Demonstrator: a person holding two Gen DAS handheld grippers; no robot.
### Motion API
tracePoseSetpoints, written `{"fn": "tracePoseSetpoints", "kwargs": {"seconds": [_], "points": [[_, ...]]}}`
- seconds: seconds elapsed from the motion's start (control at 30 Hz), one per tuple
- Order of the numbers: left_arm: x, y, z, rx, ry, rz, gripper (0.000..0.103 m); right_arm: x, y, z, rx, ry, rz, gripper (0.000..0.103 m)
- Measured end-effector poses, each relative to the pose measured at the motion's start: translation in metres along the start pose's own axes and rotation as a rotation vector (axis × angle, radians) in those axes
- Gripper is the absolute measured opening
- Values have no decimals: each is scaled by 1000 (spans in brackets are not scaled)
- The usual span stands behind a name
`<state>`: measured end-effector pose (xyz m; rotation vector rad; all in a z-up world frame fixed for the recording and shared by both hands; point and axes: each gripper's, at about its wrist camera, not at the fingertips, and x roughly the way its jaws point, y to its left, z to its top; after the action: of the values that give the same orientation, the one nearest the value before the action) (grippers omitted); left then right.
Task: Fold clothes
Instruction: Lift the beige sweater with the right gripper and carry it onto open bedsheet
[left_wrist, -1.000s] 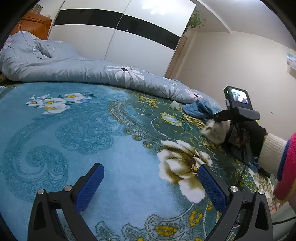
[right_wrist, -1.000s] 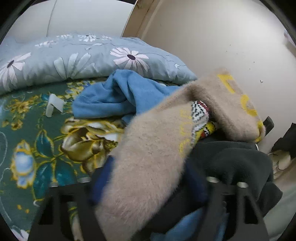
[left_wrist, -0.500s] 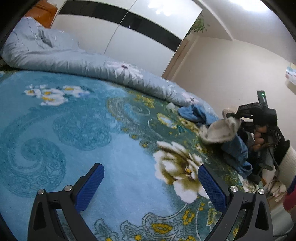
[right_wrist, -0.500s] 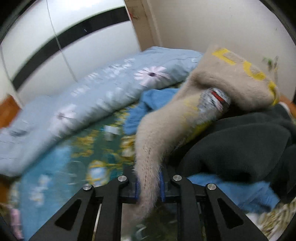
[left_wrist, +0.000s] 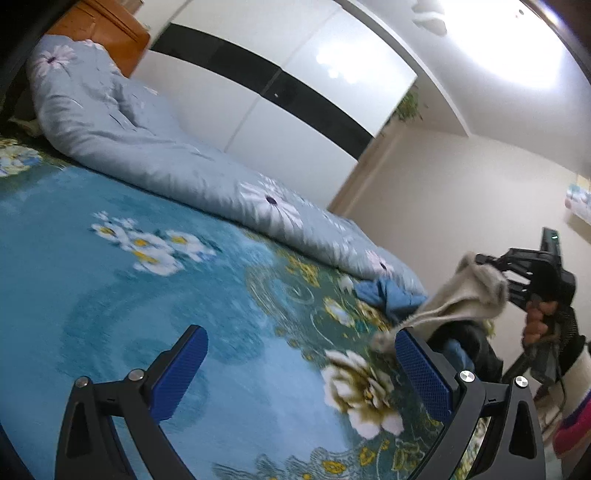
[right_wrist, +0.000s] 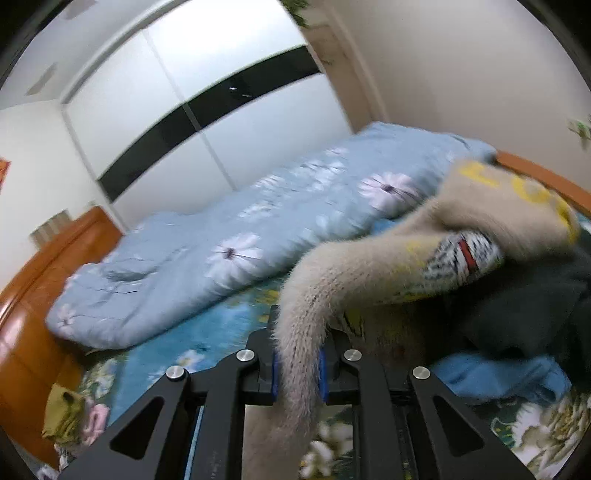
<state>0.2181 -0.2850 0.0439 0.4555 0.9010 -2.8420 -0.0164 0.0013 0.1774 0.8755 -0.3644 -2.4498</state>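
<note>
A fuzzy beige sweater (right_wrist: 369, 273) with yellow letters and a patterned patch is pinched between the blue pads of my right gripper (right_wrist: 297, 365), lifted off a pile of dark grey (right_wrist: 524, 306) and blue clothes (right_wrist: 498, 376). In the left wrist view the same sweater (left_wrist: 465, 302) hangs from the right gripper (left_wrist: 484, 262) above the bed's far right edge. My left gripper (left_wrist: 299, 373) is open and empty, low over the teal floral bedspread (left_wrist: 147, 295). Another blue garment (left_wrist: 388, 295) lies by the duvet.
A rolled light-blue daisy duvet (left_wrist: 147, 147) runs along the bed's far side. An orange wooden headboard (right_wrist: 33, 295) and small crumpled clothes (right_wrist: 74, 417) are at the left. A wardrobe (left_wrist: 277, 92) stands behind the bed.
My right gripper has lifted the beige sweater higher off the pile and swung toward the bed's length. The left gripper stayed open and tilted a little.
</note>
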Motion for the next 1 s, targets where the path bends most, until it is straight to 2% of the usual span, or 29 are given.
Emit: {"fn": "tracePoseSetpoints", "kwargs": {"seconds": [0.17,0.23,0.47,0.6,0.67,0.77,0.83,1.0], "points": [[-24,14,19,-14,-49,34,103,-10,68,-1,-123,3,123,16],[-36,21,27,-8,-80,81,103,-11,98,-7,-180,14,182,16],[-94,67,60,-86,-194,194,103,-7,216,-35,-363,76,410,16],[-126,87,71,-87,-239,303,103,-3,289,-49,-454,118,561,16],[-141,93,74,-79,-263,354,103,7,319,-65,-522,148,568,16],[-161,103,78,-57,-267,406,103,38,345,-96,-570,243,565,16],[-165,108,79,-46,-261,420,103,60,348,-115,-575,298,558,16],[-163,119,75,-34,-191,403,103,115,358,-175,-599,469,534,18]]}}
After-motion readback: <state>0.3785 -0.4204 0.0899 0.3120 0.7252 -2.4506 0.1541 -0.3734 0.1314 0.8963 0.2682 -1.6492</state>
